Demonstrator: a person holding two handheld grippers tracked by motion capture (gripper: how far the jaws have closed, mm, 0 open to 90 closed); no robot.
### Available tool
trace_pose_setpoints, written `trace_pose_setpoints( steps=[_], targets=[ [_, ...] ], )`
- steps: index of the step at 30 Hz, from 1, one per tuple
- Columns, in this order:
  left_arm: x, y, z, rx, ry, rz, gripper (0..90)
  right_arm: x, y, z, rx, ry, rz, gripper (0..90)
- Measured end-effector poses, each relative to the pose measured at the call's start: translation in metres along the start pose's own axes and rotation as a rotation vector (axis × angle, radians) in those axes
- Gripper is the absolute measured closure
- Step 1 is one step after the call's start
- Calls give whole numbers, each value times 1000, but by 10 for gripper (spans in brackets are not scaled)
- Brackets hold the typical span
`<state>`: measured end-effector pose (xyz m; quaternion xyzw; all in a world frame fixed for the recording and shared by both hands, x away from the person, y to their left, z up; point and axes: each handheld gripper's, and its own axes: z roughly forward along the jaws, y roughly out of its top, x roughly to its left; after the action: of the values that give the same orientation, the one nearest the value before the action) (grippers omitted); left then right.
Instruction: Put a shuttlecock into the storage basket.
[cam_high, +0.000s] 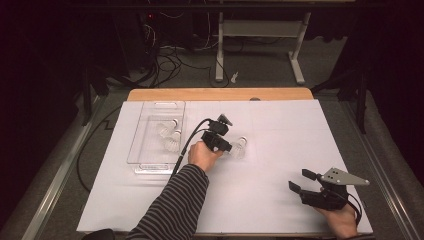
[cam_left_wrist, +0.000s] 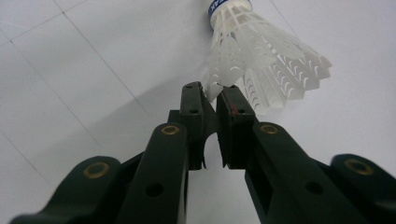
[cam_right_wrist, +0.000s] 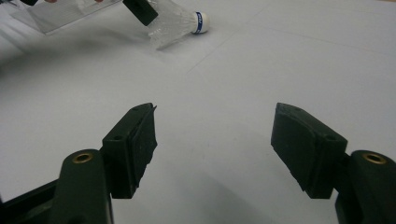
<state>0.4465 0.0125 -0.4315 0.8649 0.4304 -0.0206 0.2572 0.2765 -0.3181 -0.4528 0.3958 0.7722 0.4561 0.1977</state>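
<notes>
A white feather shuttlecock (cam_high: 239, 148) with a blue band on its cork lies on the white sheet near the table's middle. In the left gripper view the shuttlecock (cam_left_wrist: 261, 60) lies cork away from me, and my left gripper (cam_left_wrist: 210, 88) has its jaws pinched together on the edge of the feather skirt. From above, the left gripper (cam_high: 227, 148) sits just left of the shuttlecock. My right gripper (cam_high: 300, 181) rests at the front right, open and holding nothing. Its own view shows the right gripper (cam_right_wrist: 215, 140) with jaws wide apart and the shuttlecock (cam_right_wrist: 180, 23) far off.
A clear plastic tray (cam_high: 137, 135) stands at the left of the sheet with two shuttlecocks (cam_high: 170, 137) inside. The tray's edge (cam_right_wrist: 60, 14) shows in the right gripper view. The white sheet (cam_high: 280, 130) covers the table, whose wooden back edge (cam_high: 220, 94) shows beyond it.
</notes>
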Motion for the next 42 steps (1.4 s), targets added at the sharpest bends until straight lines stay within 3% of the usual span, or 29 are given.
trace_pose_setpoints(
  steps=[12, 42],
  targets=[
    [-1, -1, 0, 5, 1, 17, 889, 0, 0, 0, 2, 2, -2, 314],
    [-5, -3, -11, -9, -7, 49, 900, 0, 0, 0, 2, 1, -2, 314]
  ],
)
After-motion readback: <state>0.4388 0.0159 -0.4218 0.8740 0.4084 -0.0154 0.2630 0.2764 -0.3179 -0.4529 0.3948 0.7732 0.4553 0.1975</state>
